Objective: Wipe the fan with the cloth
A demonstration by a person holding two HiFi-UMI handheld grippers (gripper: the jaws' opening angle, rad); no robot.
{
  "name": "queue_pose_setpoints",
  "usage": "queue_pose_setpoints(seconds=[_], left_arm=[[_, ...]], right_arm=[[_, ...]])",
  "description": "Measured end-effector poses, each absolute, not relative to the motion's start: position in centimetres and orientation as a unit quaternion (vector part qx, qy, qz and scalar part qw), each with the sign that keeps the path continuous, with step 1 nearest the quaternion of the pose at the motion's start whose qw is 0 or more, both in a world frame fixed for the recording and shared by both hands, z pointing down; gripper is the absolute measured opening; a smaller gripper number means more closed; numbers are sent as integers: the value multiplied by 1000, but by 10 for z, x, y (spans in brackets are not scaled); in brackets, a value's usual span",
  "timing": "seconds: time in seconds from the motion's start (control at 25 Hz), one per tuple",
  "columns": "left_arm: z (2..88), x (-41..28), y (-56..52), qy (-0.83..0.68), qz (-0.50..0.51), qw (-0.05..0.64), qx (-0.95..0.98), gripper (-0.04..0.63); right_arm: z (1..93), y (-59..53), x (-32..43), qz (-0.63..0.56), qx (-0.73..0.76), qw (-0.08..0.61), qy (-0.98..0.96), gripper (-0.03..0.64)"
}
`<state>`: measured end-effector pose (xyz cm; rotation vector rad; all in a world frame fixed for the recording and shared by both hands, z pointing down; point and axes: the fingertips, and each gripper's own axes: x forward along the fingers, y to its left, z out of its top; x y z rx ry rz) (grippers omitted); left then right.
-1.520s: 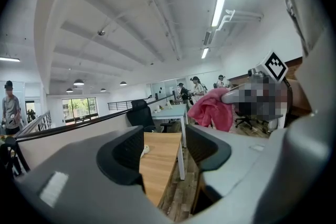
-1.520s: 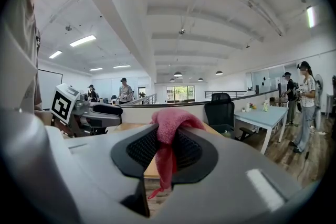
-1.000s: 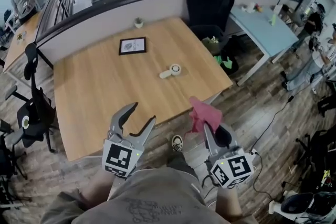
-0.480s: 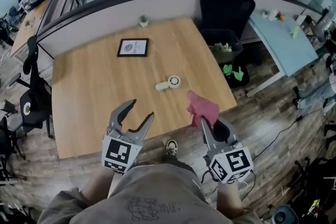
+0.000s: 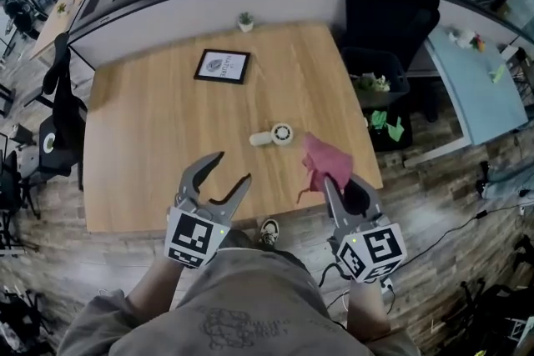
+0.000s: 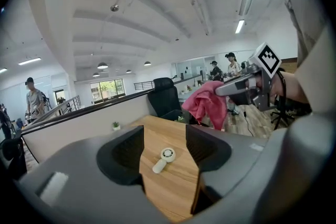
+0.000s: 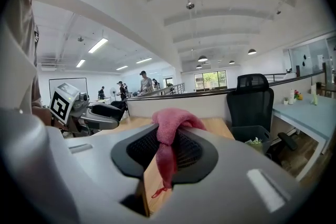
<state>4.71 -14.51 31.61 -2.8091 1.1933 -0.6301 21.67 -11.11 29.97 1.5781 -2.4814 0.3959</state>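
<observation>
Fan [image 5: 274, 135] nearer, beyond left hand-held gripper [image 5: 234, 167]

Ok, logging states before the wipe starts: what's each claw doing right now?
Left claw: open, empty.
Right claw: closed on the pink cloth.

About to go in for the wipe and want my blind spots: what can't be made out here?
fan: too small in head and left gripper views; dust and grille detail unreadable.
Right gripper view: no fan visible; the cloth and the jaws block the view ahead.
Head view: cloth drapes over the right gripper, hiding its jaws' tips.
framed picture: print too small, head view.
</observation>
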Motion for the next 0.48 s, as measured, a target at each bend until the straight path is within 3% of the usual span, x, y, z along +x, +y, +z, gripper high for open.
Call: queue_pose_setpoints(seconds=[0.48], left_arm=[[342,47,-172,381,-219,5,-898,250]], right_arm=[[328,-140,226,163,528,99,-828,77]])
